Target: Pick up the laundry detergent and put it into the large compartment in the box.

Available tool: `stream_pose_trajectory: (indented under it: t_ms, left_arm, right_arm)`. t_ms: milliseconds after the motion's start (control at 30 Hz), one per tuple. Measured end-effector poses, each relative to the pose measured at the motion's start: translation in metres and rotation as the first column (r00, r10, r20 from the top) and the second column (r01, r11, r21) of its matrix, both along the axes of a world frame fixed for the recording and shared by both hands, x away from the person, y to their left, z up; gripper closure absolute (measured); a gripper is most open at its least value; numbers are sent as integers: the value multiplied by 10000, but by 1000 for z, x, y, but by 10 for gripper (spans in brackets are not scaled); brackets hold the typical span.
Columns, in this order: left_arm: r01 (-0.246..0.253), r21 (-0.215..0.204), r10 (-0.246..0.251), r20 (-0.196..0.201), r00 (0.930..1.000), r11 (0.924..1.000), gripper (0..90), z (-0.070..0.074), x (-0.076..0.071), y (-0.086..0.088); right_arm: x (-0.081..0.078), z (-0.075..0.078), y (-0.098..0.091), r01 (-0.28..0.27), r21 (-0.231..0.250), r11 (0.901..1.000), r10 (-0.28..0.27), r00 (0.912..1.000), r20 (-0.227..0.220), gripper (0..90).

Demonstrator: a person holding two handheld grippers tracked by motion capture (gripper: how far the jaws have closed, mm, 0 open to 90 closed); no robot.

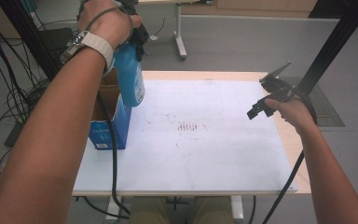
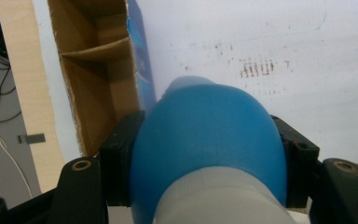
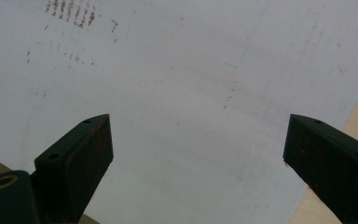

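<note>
My left tongs clamp the blue bottle at its shoulder, holding it up just above the box. It's smooth, rounded plastic, likely slippery and squashy, so the narrower white neck seems safer. The box is stiff brown card with a divider. My right tongs gape wide, empty, over the white sheet

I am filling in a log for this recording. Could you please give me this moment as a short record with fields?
left gripper: shut on the blue bottle, held up in the air
blue bottle position: above the open cardboard box
cardboard box: at the table's left edge, with a divider inside
right gripper: jaws wide open, nothing between them, above the white sheet
white sheet: covers the table, with reddish-brown marks near its middle
</note>
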State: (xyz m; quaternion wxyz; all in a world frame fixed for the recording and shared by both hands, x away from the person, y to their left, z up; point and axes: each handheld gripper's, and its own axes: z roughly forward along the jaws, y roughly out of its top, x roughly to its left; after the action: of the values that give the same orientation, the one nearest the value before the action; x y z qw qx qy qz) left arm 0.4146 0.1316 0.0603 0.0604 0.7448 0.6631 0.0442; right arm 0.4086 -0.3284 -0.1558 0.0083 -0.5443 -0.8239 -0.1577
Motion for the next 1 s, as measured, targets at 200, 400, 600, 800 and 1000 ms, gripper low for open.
stream_pose_trajectory:
  t_ms: [200,400,600,800,1000]
  left_arm:
    - [-209,-6,209,91,9997,9998,372,3,-3,11]
    - [-473,16,473,116,9988,9989,372,6,-5,24]
    - [-633,1,633,82,9980,9980,372,6,-7,36]
    - [-808,-46,808,2,9967,9967,372,5,-8,46]
    - [-874,-113,874,29,9962,9961,372,4,-9,56]
  right_arm:
    - [3,-1,4,-74,-12,10000,74,10000,-21,81]
    - [5,-1,9,-148,-42,9999,148,9999,-62,80]
    - [6,0,13,-170,-74,9998,170,9998,-36,80]
    - [6,0,15,-179,-98,9998,178,9998,-56,81]
    - [5,1,16,-150,-113,9998,149,9999,-63,80]
